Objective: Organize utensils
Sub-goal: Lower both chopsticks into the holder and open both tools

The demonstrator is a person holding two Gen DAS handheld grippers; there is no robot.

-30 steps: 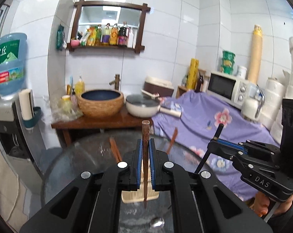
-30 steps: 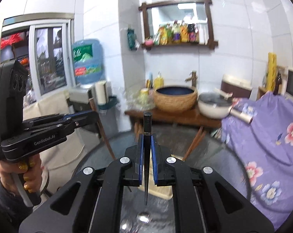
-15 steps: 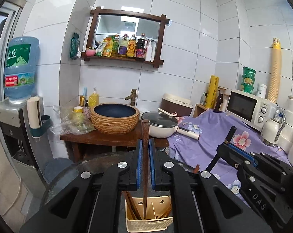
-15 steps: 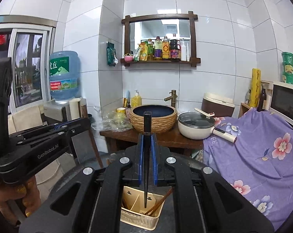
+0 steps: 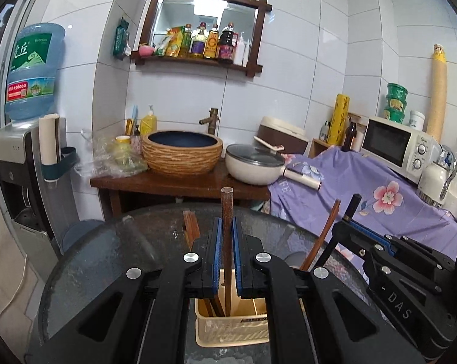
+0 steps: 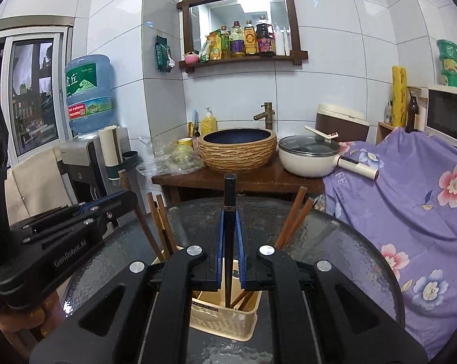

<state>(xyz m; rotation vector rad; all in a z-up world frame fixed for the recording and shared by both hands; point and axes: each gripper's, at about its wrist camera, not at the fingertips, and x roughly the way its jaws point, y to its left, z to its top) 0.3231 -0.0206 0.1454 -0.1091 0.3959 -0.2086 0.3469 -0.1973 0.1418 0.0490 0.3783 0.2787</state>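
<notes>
Plainly, the left gripper [image 5: 225, 257] tilts slightly downward, pads clamped on an upright brown chopstick [image 5: 227, 212] whose tip dips into the cream utensil basket [image 5: 228, 330] just below its fingers. Beside it to the right, the right gripper [image 6: 230, 257] is pitched the same way, pinching a black chopstick [image 6: 229, 194] over the same basket. Both gripper bodies hide the basket's near rim and the tips of the brown chopsticks leaning inside.

Left gripper [image 5: 227, 257] jaws clamped tight, tilted slightly down; right gripper [image 6: 229, 261] likewise, alongside
</notes>
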